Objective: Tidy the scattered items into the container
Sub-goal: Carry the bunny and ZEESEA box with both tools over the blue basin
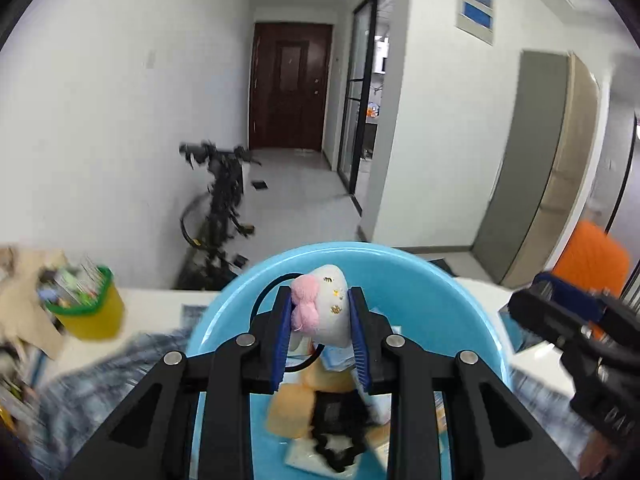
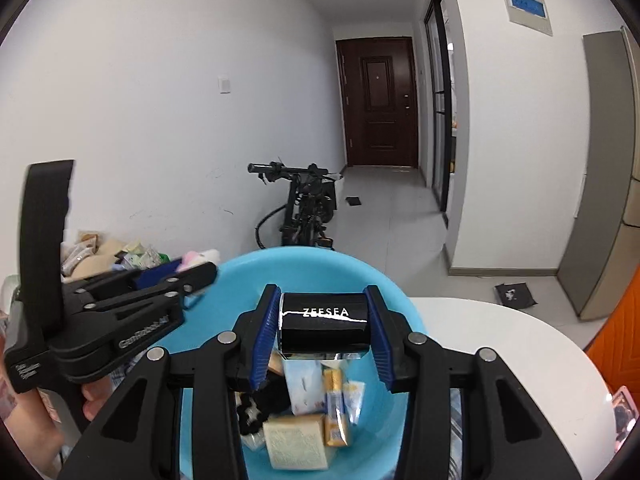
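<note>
A light blue plastic basin [image 1: 224,304] [image 2: 392,292] sits on the white table and holds several small packets, a sponge-like block and a black hair clip. My left gripper [image 1: 320,312] is shut on a white plush toy with a pink bow [image 1: 328,304], held above the basin. My right gripper [image 2: 324,320] is shut on a black ZEESEA box [image 2: 325,326], also above the basin. Each gripper shows in the other's view: the right gripper [image 1: 568,320] at the right edge, the left gripper [image 2: 192,276] at the left with pink plush between its pads.
A yellow cup with a green rim [image 1: 90,308], full of small items, stands left of the basin beside a heap of packets [image 2: 120,256]. A plaid cloth [image 1: 120,364] lies under the basin. A bicycle [image 2: 304,204] leans against the wall beyond the table. An orange object [image 1: 592,256] is at the right.
</note>
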`<action>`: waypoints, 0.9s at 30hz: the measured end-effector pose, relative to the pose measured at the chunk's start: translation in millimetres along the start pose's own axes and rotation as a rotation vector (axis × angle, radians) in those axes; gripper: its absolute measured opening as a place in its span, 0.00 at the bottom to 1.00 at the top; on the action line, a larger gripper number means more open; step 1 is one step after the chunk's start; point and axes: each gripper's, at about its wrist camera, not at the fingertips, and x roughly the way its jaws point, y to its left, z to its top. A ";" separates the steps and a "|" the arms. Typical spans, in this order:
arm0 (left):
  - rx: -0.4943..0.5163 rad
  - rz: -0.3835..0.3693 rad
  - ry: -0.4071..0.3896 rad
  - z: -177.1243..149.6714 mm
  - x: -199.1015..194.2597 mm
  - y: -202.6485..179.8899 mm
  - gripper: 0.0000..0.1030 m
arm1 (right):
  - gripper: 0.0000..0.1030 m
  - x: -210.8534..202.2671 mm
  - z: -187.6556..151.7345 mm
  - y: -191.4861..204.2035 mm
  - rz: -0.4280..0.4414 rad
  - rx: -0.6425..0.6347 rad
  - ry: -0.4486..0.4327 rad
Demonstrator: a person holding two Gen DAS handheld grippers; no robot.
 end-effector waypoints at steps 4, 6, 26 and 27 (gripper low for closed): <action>0.038 0.011 0.027 10.4 18.3 1.4 0.28 | 0.40 12.1 5.5 5.3 -0.013 -0.003 0.015; 0.003 0.010 0.045 11.9 26.7 7.4 0.28 | 0.40 17.3 8.4 4.8 -0.040 -0.002 0.026; 0.168 0.011 0.466 13.0 66.3 -26.2 0.28 | 0.40 39.7 32.1 -6.9 -0.059 0.020 0.249; 0.157 0.021 0.519 8.8 72.5 -26.5 0.28 | 0.40 41.5 29.8 -5.2 -0.060 0.009 0.268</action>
